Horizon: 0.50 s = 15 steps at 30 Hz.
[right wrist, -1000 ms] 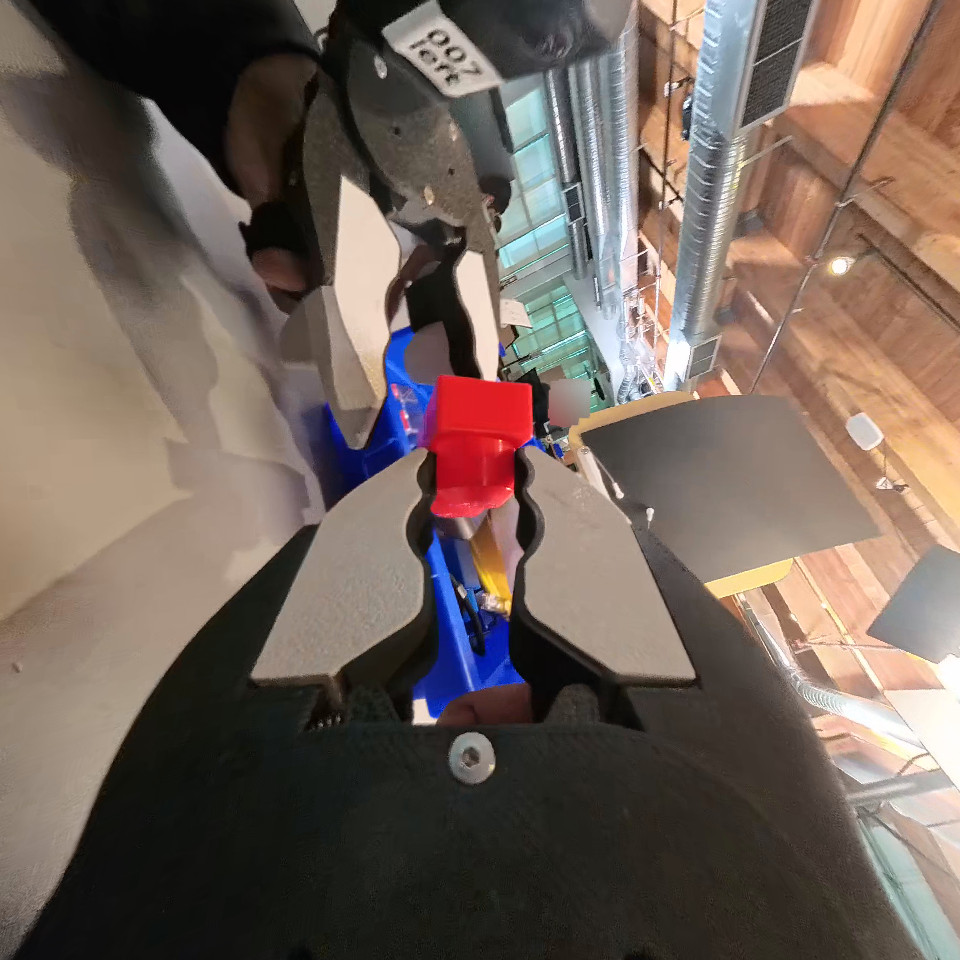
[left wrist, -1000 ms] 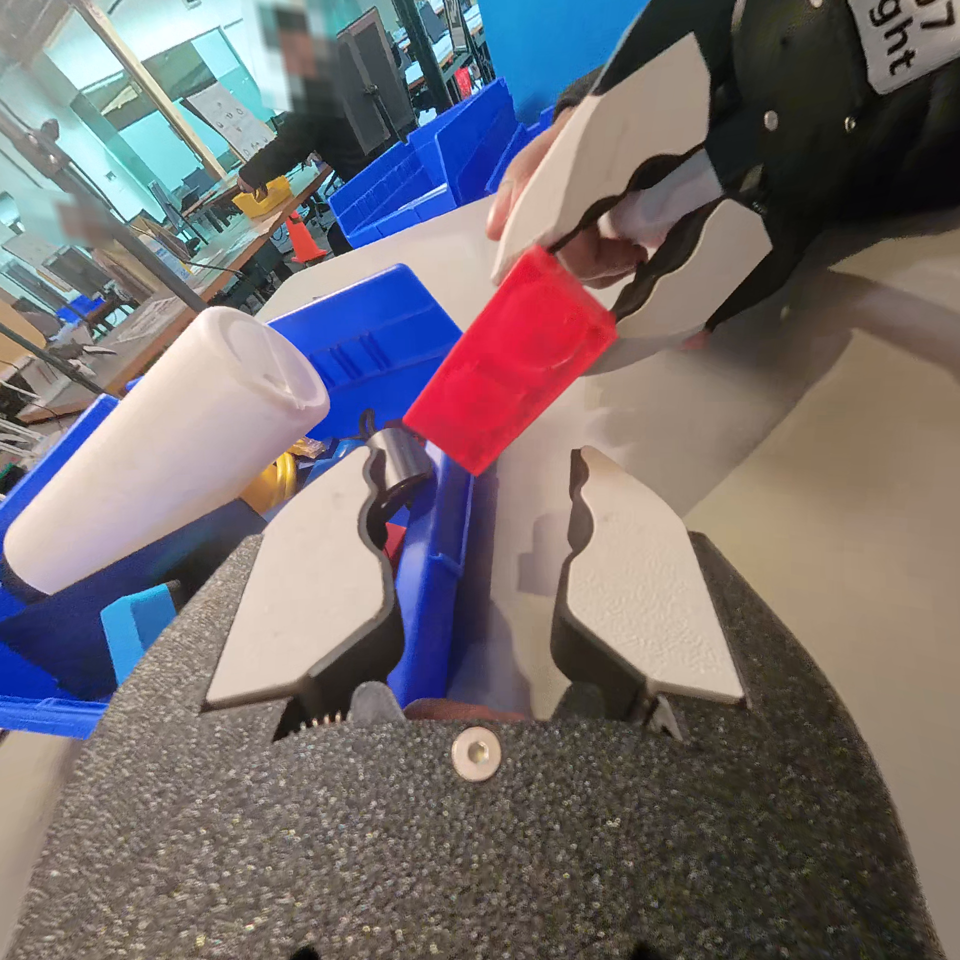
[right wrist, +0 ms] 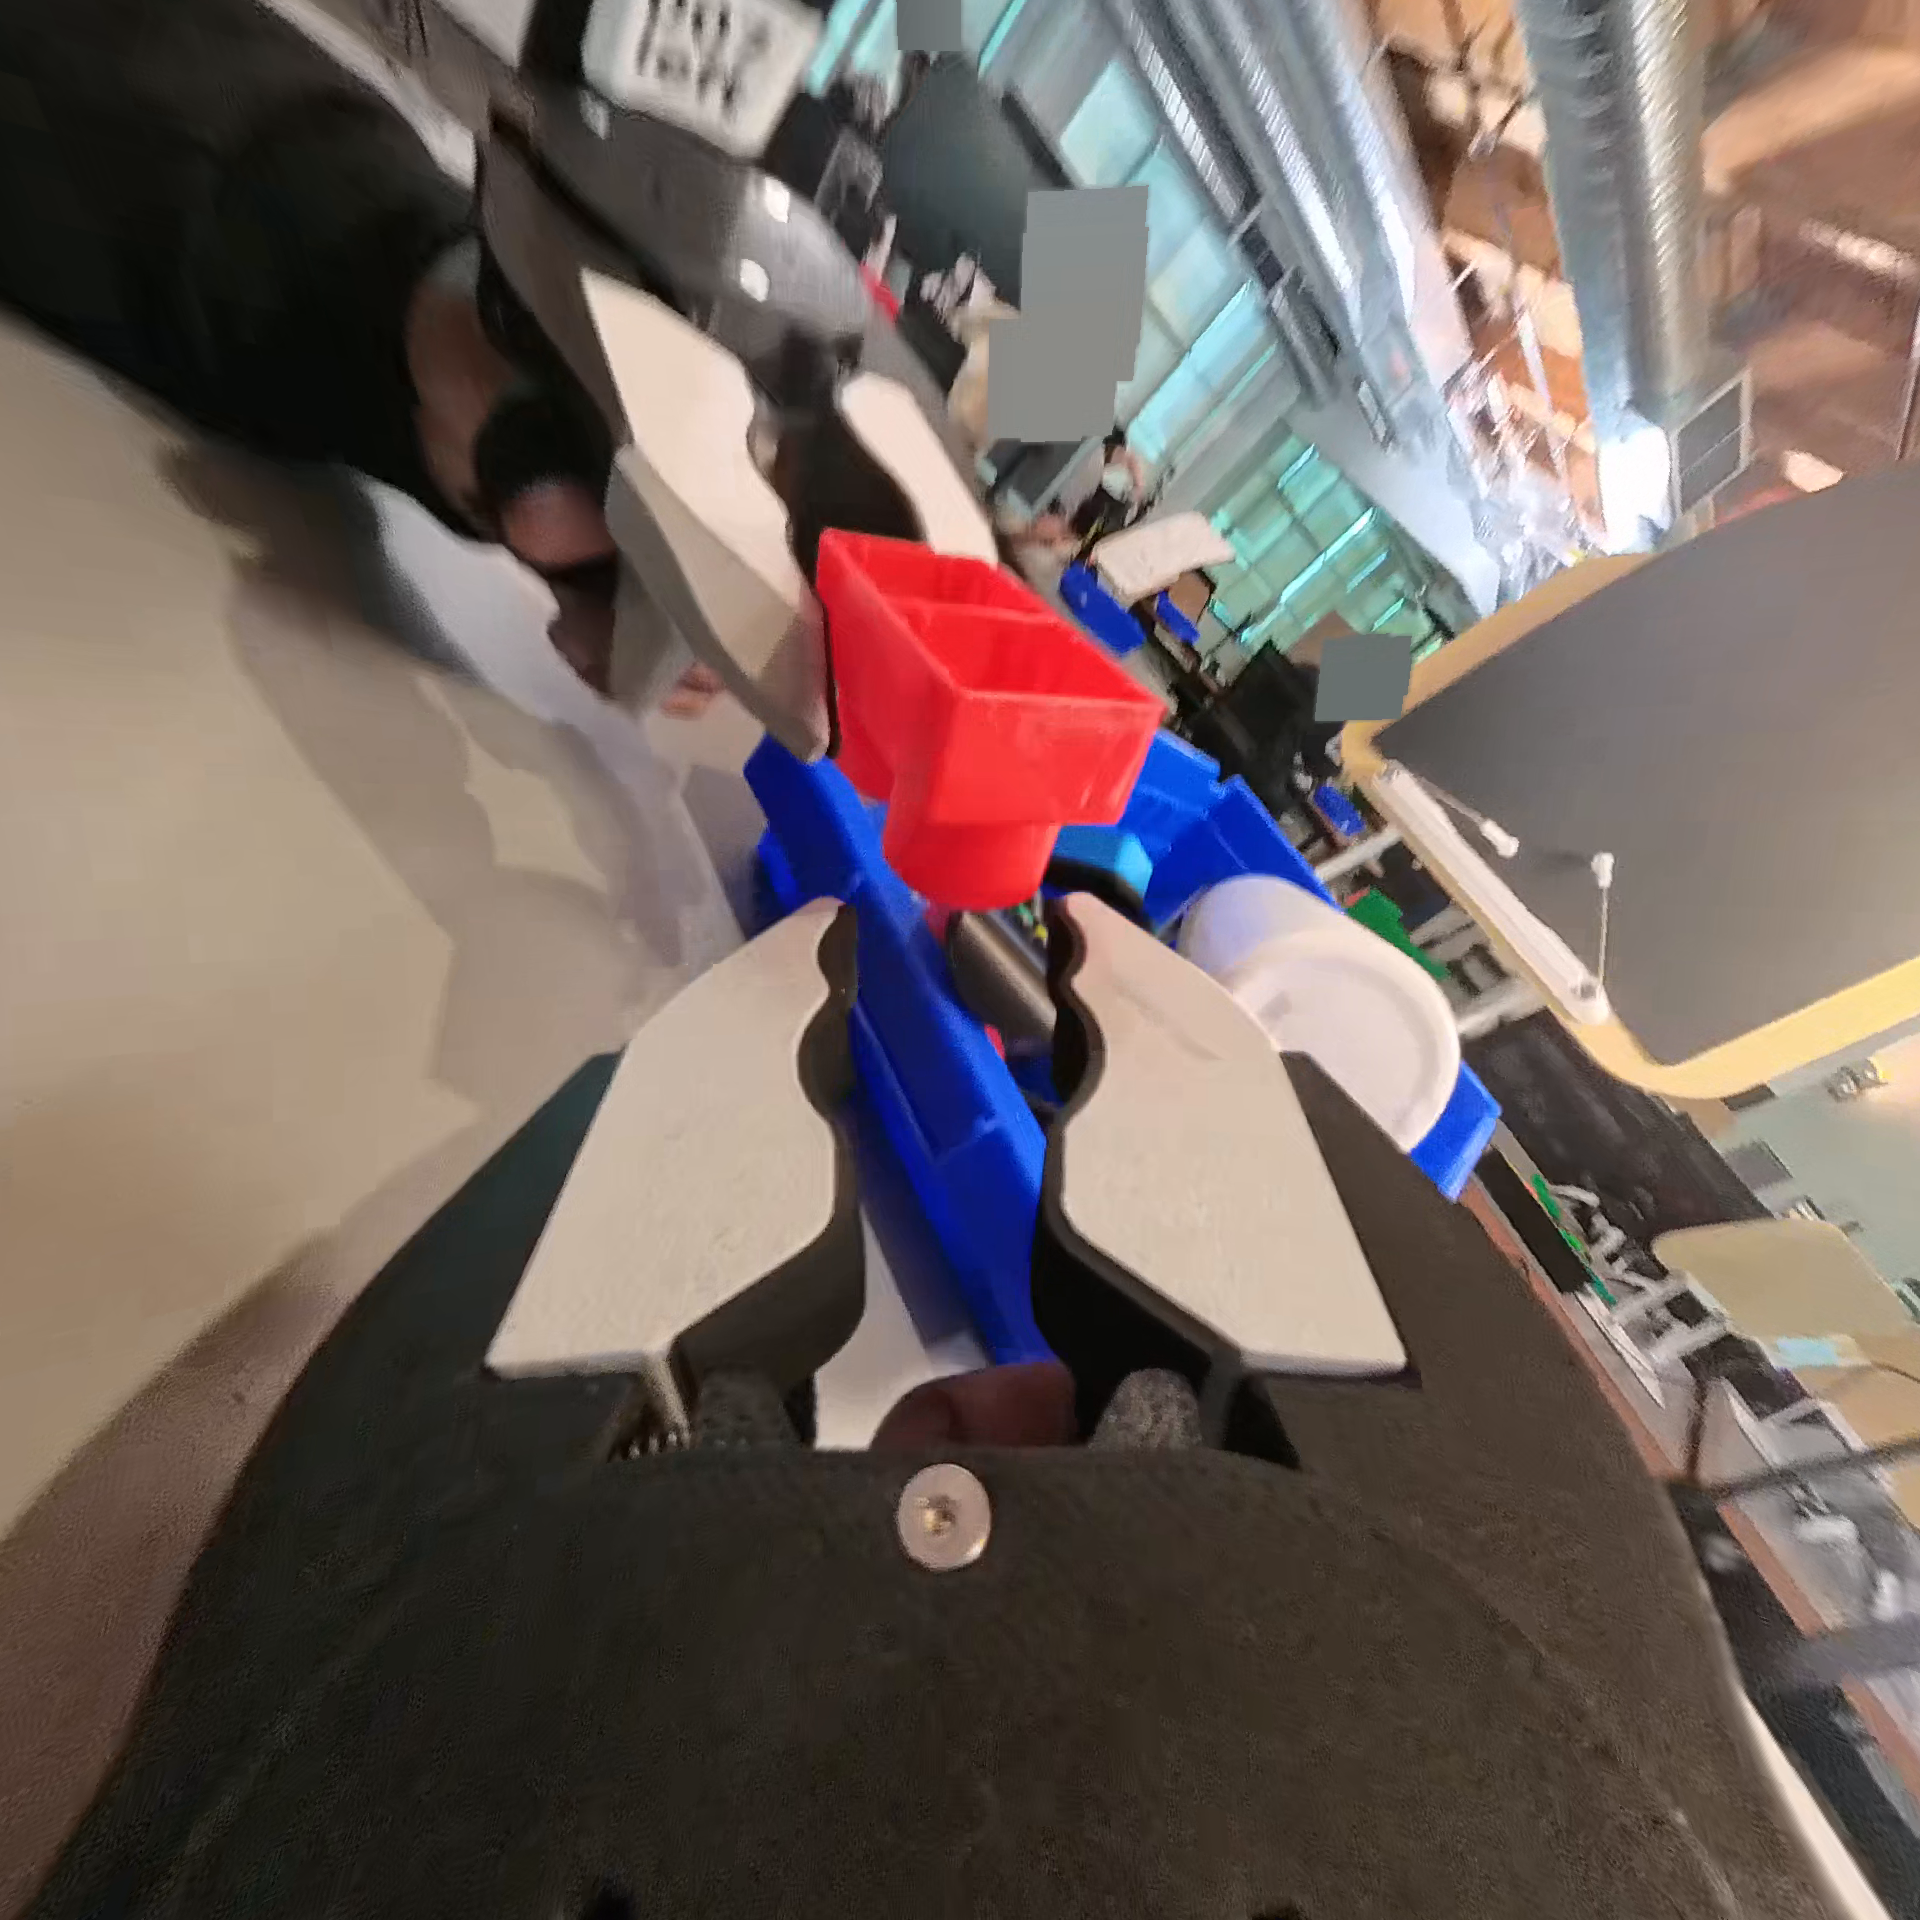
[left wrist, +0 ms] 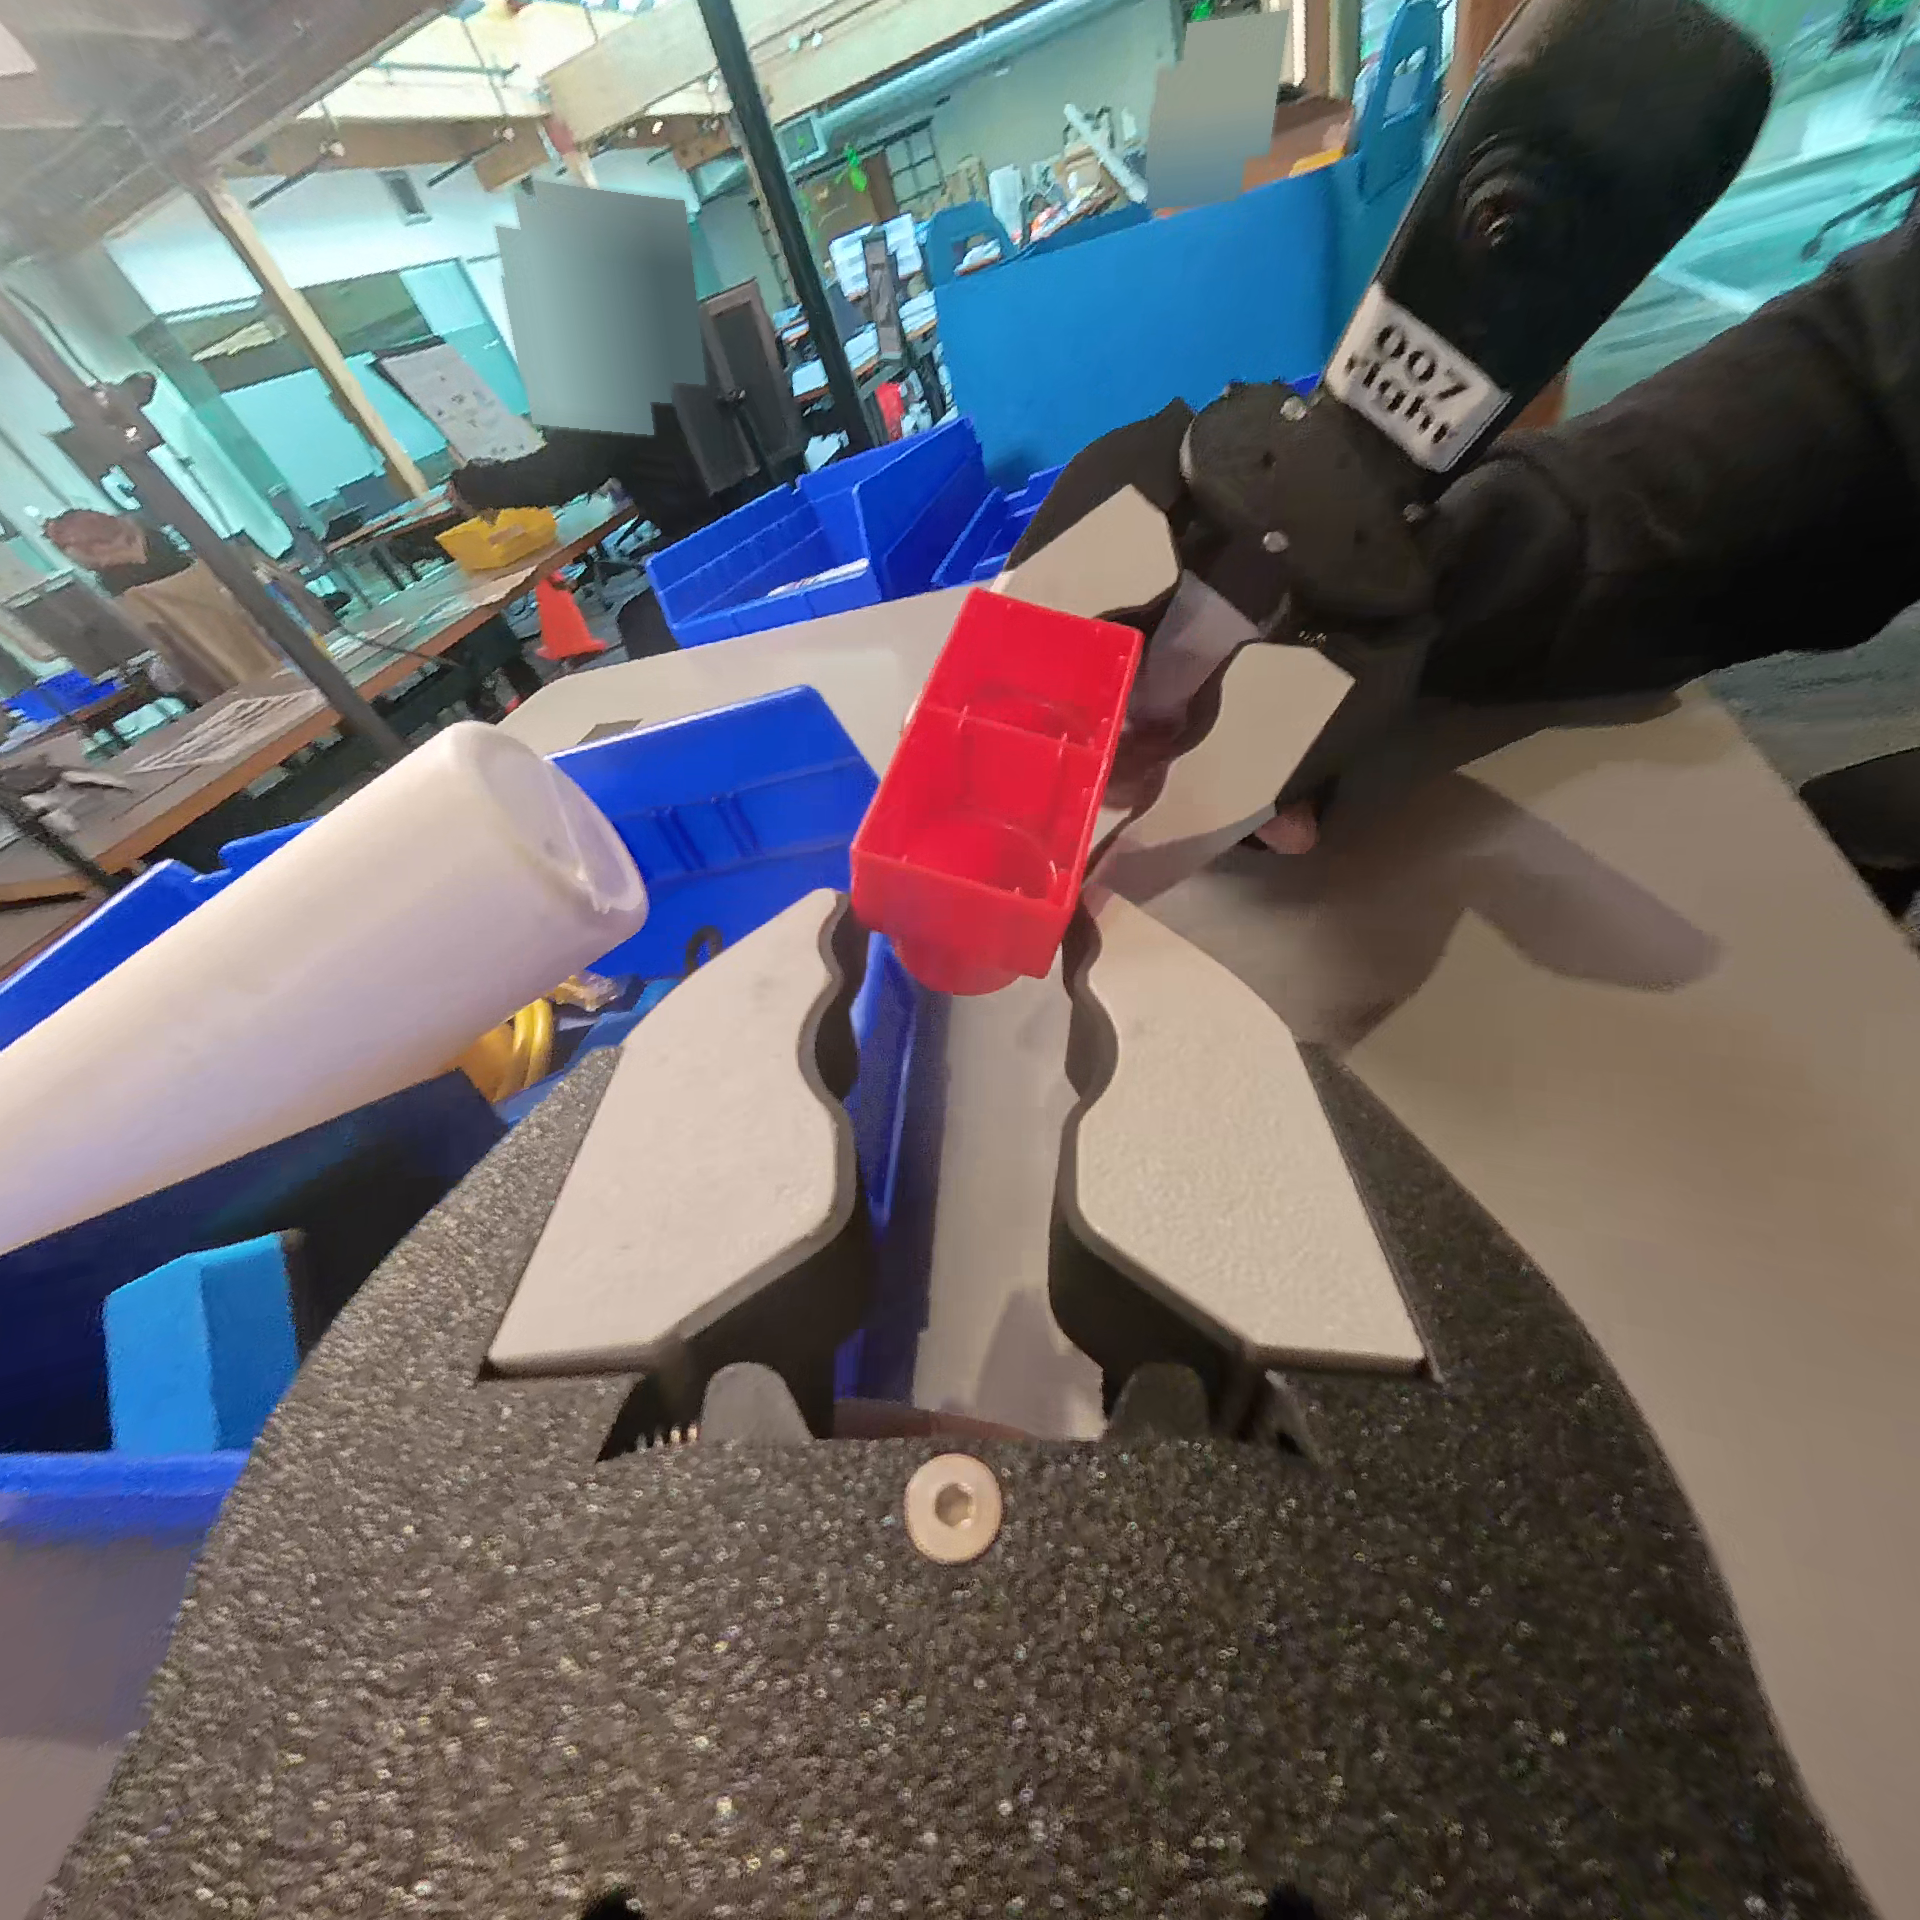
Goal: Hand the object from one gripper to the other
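A red plastic block with a round stub on one end is held in the air over the table. My left gripper is shut on its near end. In the right wrist view the block sits between the left gripper's fingers. My right gripper is open, and the stub hangs just beyond its fingertips without being clamped. In the left wrist view the right gripper's fingers stand close behind the block's far end.
A blue bin with a long white tube lying across it is at the left, on the beige table. More blue bins stand at the back. A person works at a far table. Only a small space, under 4 cm, lies between the two pairs of fingers.
My left gripper has closed onto the red block. My right gripper has let go of the stub and drawn back slightly. Both views have tilted.
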Each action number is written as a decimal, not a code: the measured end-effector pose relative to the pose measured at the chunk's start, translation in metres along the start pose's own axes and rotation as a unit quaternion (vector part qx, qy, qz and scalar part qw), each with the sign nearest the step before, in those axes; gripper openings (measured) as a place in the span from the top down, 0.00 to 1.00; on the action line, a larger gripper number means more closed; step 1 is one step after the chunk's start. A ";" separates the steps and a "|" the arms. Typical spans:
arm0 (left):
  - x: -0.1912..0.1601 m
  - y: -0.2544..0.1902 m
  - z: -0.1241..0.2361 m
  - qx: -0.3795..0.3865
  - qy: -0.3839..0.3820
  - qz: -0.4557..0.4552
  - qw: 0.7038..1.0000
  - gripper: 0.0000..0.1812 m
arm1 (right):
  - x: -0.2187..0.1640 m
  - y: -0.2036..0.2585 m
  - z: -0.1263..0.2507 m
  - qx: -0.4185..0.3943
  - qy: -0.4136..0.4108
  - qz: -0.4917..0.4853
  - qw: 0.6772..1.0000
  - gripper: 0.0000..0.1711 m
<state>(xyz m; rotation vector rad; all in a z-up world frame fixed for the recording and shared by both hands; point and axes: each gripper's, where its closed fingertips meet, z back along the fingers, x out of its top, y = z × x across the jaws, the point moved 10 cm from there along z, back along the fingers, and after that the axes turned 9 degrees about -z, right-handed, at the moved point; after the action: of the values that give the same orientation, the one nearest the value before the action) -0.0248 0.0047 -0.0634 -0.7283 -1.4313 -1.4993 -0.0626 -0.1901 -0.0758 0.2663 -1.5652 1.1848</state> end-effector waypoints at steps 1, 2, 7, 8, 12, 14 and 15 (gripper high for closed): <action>-0.001 0.000 0.000 0.009 0.013 -0.008 1.000 0.79 | -0.002 -0.001 -0.001 0.001 0.018 0.004 1.000 0.78; -0.001 0.001 -0.001 0.020 0.027 -0.018 0.999 0.79 | -0.003 -0.002 -0.001 0.004 0.032 0.004 0.999 0.78; -0.001 -0.003 -0.004 0.053 0.075 -0.068 0.993 0.79 | -0.006 -0.004 -0.001 0.032 0.086 0.009 0.996 0.72; -0.001 -0.004 -0.005 0.055 0.082 -0.075 0.992 0.80 | -0.008 -0.004 -0.002 0.039 0.099 0.010 0.994 0.71; -0.005 -0.008 -0.009 0.054 0.109 -0.103 0.987 0.79 | -0.009 -0.004 -0.001 0.039 0.108 0.014 0.993 0.65; -0.008 -0.010 -0.011 0.051 0.121 -0.111 0.985 0.79 | -0.006 -0.004 0.000 0.039 0.095 0.012 0.995 0.63; -0.009 -0.011 -0.012 0.050 0.126 -0.118 0.984 0.79 | -0.005 -0.003 -0.001 0.039 0.089 0.015 0.995 0.63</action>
<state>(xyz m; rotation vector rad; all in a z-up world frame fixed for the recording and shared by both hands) -0.0293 -0.0060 -0.0784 -0.3020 -1.4210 -1.6215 -0.0586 -0.1929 -0.0783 0.1838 -1.3738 1.2590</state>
